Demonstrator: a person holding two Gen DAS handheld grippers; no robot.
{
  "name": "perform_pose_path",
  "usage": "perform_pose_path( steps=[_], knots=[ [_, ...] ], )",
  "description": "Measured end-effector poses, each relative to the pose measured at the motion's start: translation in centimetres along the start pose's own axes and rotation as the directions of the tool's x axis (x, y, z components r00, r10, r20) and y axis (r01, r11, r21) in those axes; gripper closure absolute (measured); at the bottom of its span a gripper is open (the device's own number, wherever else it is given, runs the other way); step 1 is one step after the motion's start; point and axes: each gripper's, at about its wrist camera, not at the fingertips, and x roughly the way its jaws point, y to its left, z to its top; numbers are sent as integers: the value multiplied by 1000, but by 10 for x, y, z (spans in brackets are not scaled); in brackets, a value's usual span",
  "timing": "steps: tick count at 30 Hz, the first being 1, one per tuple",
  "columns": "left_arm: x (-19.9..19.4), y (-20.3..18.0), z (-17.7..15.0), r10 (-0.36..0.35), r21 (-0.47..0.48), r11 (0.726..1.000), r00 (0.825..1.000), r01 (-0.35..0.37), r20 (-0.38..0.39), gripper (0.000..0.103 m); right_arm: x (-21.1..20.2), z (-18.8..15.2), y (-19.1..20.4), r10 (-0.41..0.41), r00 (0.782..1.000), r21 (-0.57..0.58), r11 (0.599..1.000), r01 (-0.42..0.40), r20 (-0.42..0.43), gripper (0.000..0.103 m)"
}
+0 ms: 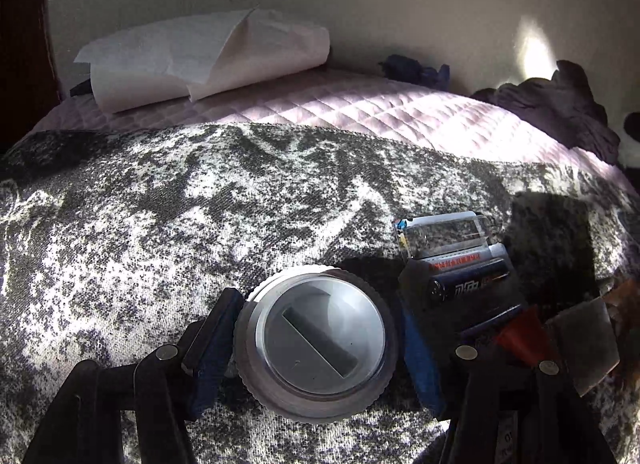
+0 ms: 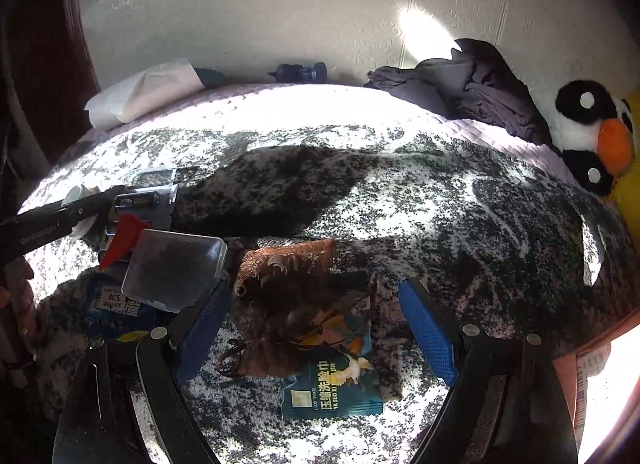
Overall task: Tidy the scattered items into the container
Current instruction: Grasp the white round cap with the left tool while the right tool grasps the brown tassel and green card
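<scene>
In the left wrist view my left gripper [image 1: 316,340] is shut on a round grey-and-clear jar [image 1: 316,344], held just above the mottled grey-white blanket [image 1: 200,203]. To its right lie a pack of batteries [image 1: 464,276] and a small clear plastic box [image 1: 444,232]. In the right wrist view my right gripper [image 2: 316,328] is open above a brown organza pouch [image 2: 288,296] and a teal wipe packet [image 2: 332,384]. A clear plastic container [image 2: 176,268] with a red piece [image 2: 124,240] lies to the left, over a blue packet [image 2: 120,312]. The left gripper's arm [image 2: 52,223] shows at far left.
A folded white paper towel [image 1: 200,59] lies at the back left on a pink quilt [image 1: 360,107]. A dark purple garment [image 2: 472,83] and a panda-like plush toy [image 2: 592,131] sit at the back right. A small blue object [image 2: 300,71] lies by the wall.
</scene>
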Motion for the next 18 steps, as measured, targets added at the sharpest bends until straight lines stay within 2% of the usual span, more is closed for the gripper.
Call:
perform_pose_path(
  steps=[4, 5, 6, 7, 8, 13, 18],
  knots=[
    [4, -4, -2, 14, 15, 1000, 1000, -14, -20, 38, 11, -9, 7, 41, 998, -42, 998, -43, -42, 15],
    [6, -6, -2, 26, 22, 999, 999, -25, -25, 37, 15, -12, 11, 31, 999, -60, 998, -33, -35, 21],
    [6, -8, -2, 39, 33, 999, 999, -38, -22, 37, 19, -13, 16, -1, 999, -80, 997, -2, -35, 34],
    [5, -10, -1, 48, 42, 998, 999, -47, -18, 38, 20, -14, 19, -22, 999, -96, 995, 19, -30, 54],
    [3, -10, -1, 49, 43, 998, 999, -49, -8, 39, 18, -12, 20, -27, 1000, -98, 995, 25, -16, 56],
    [-28, 2, -2, 34, -19, 999, 999, -34, 16, 39, -15, -5, 17, -36, 998, -107, 994, 40, 43, 57],
    [-88, -4, -13, 42, -1, 999, 998, -42, 47, 39, -74, -4, 21, -27, 996, -107, 994, 36, 84, 57]
  ],
)
